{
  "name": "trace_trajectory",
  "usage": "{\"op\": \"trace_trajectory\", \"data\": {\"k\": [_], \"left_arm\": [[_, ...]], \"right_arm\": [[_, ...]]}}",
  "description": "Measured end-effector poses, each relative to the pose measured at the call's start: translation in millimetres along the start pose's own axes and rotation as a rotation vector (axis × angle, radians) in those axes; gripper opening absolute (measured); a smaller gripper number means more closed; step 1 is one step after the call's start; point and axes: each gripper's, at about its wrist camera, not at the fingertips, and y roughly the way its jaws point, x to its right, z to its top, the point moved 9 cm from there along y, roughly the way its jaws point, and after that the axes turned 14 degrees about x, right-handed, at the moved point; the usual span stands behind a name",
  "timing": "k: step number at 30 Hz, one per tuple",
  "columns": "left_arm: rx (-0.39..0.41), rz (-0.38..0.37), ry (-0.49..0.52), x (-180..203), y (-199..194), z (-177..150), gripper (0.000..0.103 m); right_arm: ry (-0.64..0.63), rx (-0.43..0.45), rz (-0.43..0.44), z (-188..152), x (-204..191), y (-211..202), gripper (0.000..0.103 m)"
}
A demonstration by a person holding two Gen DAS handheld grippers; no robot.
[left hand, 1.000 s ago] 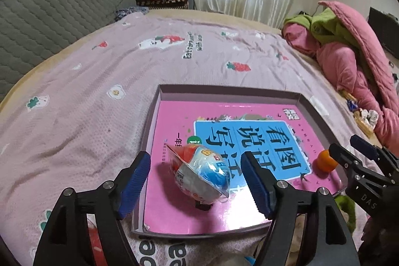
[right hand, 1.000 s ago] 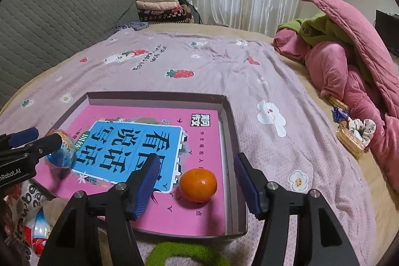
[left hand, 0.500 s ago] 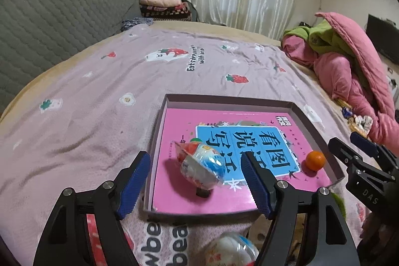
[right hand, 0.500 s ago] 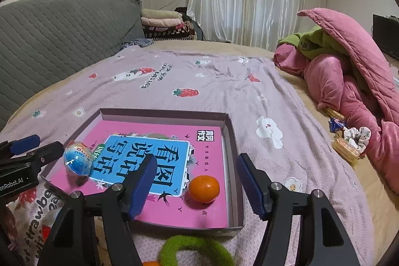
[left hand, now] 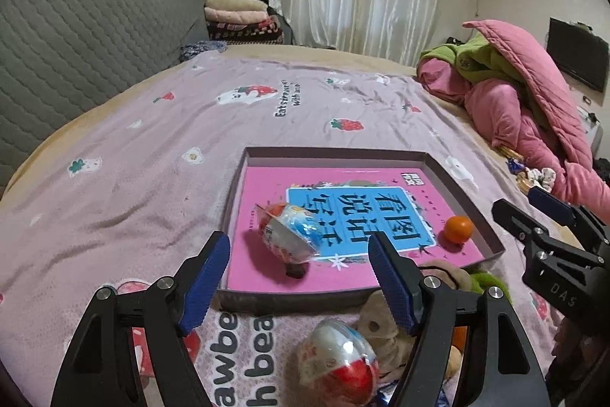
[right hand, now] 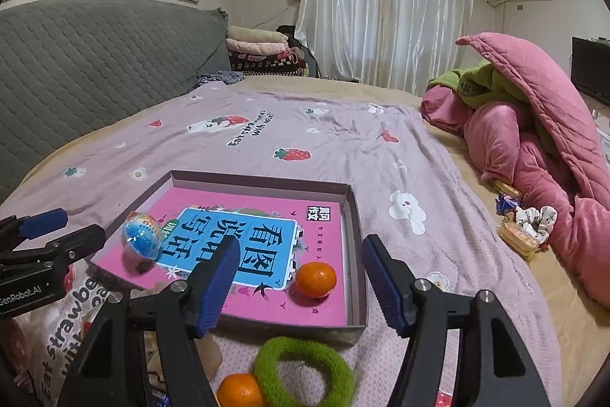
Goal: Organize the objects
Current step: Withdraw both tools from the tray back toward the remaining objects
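Both grippers backed off the tray, empty.

My left gripper (left hand: 299, 273) and right gripper (right hand: 299, 279) gape wide, holding nothing; wrapped egg (left hand: 291, 233) and orange (right hand: 315, 279) sit in tray (right hand: 352, 216). Next: egg (left hand: 337, 361), orange (right hand: 240, 391), green ring (right hand: 305, 370) outside.

Both wrist cameras look low across the bed from its near edge. They share the box (left hand: 472, 208) (right hand: 354, 246); each glimpses the other gripper.
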Motion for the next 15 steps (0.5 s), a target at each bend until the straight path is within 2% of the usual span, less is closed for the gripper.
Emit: {"op": "trace_trajectory", "data": {"k": [15], "left_arm": [[-0.021, -0.055, 0.058, 27.9, -3.5, -11.1, 0.076]], "right_arm": [[-0.03, -0.021, 0.025, -13.0, 6.0, -18.3, 0.066]]}}
